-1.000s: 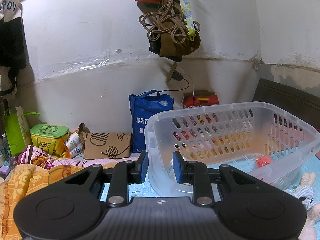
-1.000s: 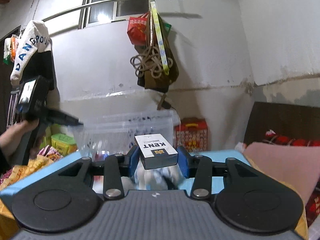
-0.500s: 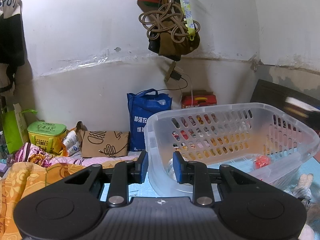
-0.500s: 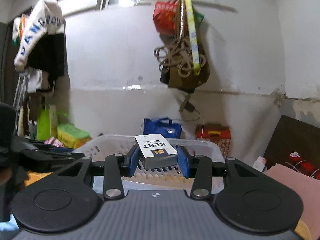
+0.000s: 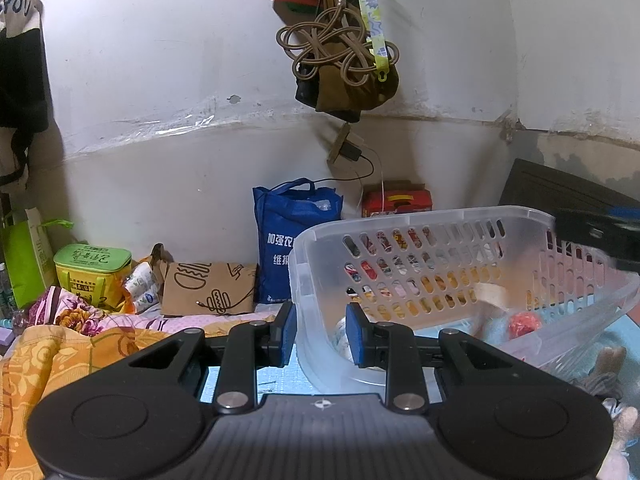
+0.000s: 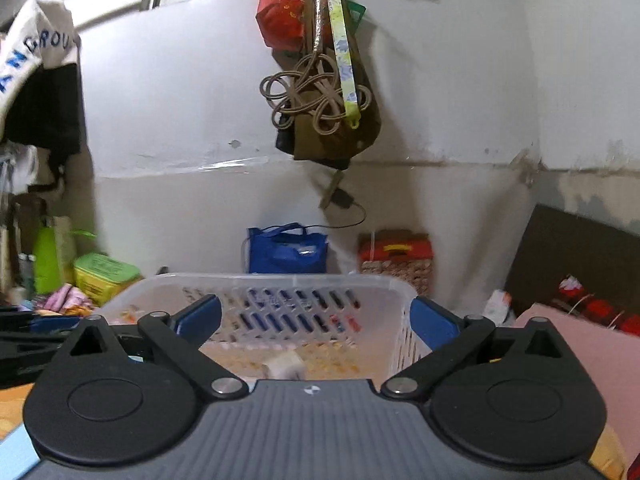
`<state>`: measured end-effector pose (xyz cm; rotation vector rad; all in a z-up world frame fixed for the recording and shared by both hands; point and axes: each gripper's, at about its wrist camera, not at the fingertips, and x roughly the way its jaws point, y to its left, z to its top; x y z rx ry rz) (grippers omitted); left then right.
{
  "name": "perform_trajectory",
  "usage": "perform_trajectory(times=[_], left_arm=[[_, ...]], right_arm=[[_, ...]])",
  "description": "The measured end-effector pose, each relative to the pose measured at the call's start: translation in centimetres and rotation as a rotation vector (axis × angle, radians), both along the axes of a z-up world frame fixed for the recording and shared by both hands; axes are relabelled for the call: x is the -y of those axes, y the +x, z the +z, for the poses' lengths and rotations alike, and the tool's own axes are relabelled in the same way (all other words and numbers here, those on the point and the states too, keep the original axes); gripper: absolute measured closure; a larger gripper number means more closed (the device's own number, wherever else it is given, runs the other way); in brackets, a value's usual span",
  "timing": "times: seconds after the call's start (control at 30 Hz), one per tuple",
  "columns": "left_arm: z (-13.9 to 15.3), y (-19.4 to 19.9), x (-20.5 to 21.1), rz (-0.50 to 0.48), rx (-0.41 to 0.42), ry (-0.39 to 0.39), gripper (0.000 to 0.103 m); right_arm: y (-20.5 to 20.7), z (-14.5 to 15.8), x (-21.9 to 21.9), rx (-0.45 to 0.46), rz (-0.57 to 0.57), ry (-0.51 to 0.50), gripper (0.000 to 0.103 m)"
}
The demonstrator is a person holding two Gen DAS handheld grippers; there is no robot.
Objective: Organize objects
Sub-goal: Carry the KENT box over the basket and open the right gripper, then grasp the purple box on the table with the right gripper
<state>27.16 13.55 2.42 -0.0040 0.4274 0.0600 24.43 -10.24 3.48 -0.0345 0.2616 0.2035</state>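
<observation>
I see one clear basket (image 6: pixel 280 284) on the bedding, and my right gripper (image 6: pixel 316 320) hangs over it with its jaws spread wide and nothing between them. My left gripper (image 5: pixel 321 334) straddles the basket's near corner wall, one pad each side with gaps, so I call it released. Inside the basket I count one pale box (image 6: pixel 283 365), blurred, and one red item (image 5: pixel 523 321).
</observation>
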Motion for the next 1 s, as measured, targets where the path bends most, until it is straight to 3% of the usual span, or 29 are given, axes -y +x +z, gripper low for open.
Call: perform_trajectory(times=[0.33,0.57,0.73,1.0], left_arm=[[0.0,0.0,0.0,0.001,0.001,0.001,0.071],[0.0,-0.2,0.0,0.001,0.003,0.007,0.071],[0.0,-0.2,0.0,0.001,0.004,0.010,0.071],[0.1,-0.3,0.0,0.000,0.008,0.013,0.071]], right_arm=[[-11.1,-3.6,3.5,-0.007,0.017,0.078,0.000],[-16.5,-7.6,2.8,-0.054,-0.007,0.060,0.000],[-18.4,-9.8,1.2,-0.080,0.048,0.099,0.000],[-19.0,-11.8,-2.2,-0.068,0.153,0.065,0.000]])
